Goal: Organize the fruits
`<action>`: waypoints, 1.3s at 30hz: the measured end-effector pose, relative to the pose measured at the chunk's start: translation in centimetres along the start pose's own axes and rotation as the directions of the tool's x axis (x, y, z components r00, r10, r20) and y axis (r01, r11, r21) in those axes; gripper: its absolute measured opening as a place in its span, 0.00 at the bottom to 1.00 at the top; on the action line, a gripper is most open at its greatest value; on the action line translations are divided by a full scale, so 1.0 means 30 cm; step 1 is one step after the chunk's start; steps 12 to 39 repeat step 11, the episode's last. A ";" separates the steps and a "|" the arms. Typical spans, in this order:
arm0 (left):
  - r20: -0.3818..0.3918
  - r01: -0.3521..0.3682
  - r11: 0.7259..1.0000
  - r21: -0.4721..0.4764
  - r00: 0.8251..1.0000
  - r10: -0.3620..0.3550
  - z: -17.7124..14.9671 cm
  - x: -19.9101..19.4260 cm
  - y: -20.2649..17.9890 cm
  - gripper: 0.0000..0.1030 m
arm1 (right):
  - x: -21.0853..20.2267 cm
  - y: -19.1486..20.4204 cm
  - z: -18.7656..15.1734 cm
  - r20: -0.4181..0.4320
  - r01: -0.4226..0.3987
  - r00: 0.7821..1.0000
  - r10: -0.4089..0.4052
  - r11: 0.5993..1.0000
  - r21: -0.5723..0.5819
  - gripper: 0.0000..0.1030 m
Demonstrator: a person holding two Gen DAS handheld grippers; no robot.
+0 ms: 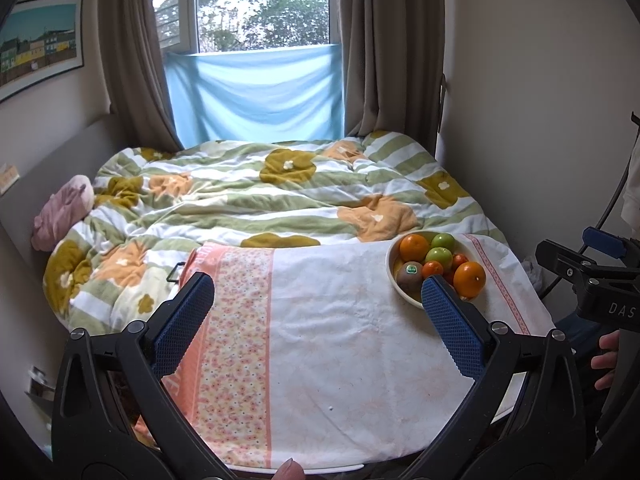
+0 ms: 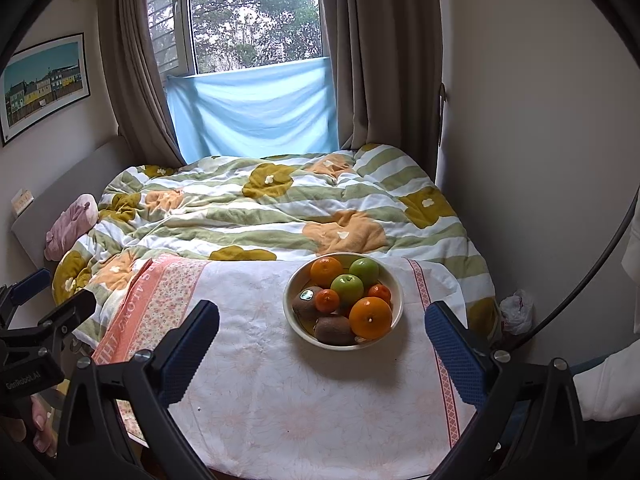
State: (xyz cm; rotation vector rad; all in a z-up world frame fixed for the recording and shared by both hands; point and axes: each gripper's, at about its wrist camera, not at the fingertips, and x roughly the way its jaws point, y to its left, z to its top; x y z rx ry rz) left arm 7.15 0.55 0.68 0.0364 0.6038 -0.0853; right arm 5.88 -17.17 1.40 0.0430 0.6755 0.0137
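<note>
While all the fruit is seen heaped in one bowl [image 2: 394, 280] on the cloth [image 2: 320, 400], it cannot be told if sorting is done or is yet to be done. Two oranges [image 2: 370, 317], two apples [image 2: 347, 289], two small oranges [image 2: 327, 301] and two kiwis [image 2: 335, 331] are packed close and touch each other. Both the left gripper [image 1: 316, 320] and the right gripper [image 2: 322, 350] are held wide apart with nothing between the blue pads, back from the bowl. If a fruit is to be picked, a top one should be taken, squeezed softly at its middle, and lifted straight up, so the others are not rolled out.
</note>
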 end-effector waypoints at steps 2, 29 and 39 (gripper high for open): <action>0.007 -0.018 1.000 0.010 1.000 0.018 -0.006 0.000 -0.004 1.00 | 0.000 -0.006 -0.007 0.000 0.001 1.000 -0.001 1.000 0.000 1.00; 0.016 -0.022 1.000 0.014 1.000 0.022 -0.006 0.004 0.001 1.00 | 0.000 -0.004 -0.007 -0.001 0.001 1.000 -0.001 1.000 0.000 1.00; 0.016 -0.022 1.000 0.014 1.000 0.022 -0.006 0.004 0.001 1.00 | 0.000 -0.004 -0.007 -0.001 0.001 1.000 -0.001 1.000 0.000 1.00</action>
